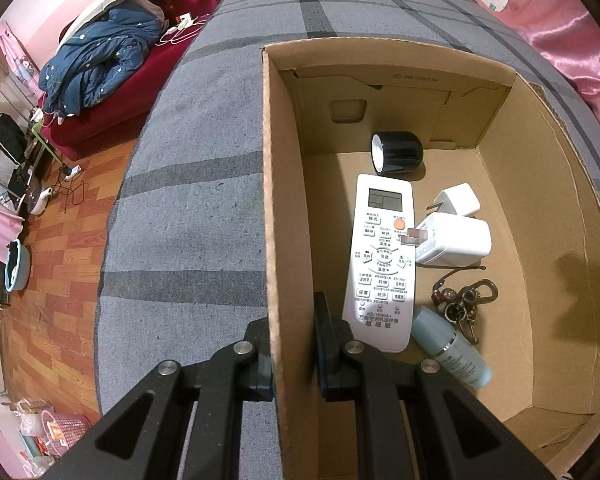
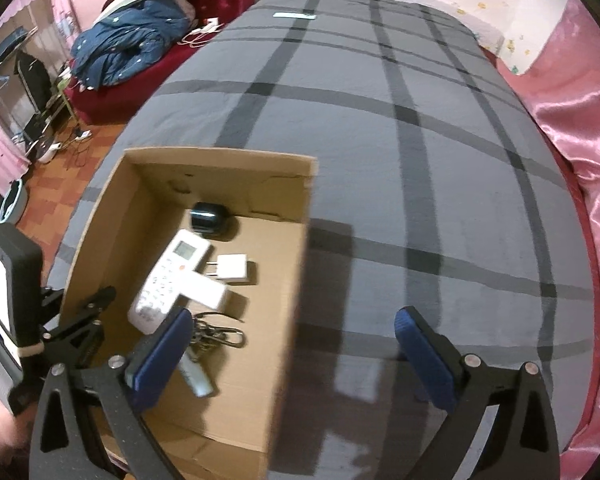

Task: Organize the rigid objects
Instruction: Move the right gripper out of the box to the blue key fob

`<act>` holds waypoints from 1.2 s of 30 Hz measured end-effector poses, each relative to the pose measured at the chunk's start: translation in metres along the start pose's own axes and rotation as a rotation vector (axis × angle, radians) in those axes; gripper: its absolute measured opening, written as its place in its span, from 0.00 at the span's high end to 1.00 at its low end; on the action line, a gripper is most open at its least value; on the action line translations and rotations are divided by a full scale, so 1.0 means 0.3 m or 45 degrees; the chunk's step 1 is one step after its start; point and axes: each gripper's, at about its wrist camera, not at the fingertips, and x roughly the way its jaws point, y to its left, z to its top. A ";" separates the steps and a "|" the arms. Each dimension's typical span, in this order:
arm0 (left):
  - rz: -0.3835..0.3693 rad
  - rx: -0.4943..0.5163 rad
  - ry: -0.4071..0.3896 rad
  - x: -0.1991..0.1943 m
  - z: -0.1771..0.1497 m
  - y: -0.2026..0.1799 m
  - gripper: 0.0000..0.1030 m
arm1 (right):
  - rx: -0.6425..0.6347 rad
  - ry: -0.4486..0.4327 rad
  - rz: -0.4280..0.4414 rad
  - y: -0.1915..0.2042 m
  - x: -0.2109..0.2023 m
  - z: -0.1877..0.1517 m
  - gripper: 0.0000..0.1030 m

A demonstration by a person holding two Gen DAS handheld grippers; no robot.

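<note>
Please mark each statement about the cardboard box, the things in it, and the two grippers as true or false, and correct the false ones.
1. The left gripper has its jaws closed on the left wall of the cardboard box. True.
2. The right gripper is holding the keychain. False: its jaws are wide open and hold nothing; the keychain lies on the box floor.
3. The white remote control lies face up inside the box. True.
4. The black cylindrical object sits on the grey bedcover outside the box. False: it lies in the box near the far wall.
5. Two white chargers lie right of the remote. True.
</note>
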 end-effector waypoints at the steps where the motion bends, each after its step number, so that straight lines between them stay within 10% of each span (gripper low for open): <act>1: -0.001 -0.001 0.000 0.000 0.000 0.000 0.87 | 0.007 -0.001 -0.009 -0.019 -0.001 -0.003 0.00; 36: 0.001 0.001 -0.004 -0.004 0.000 -0.001 0.87 | 0.295 0.225 -0.118 -0.504 0.319 -0.304 0.00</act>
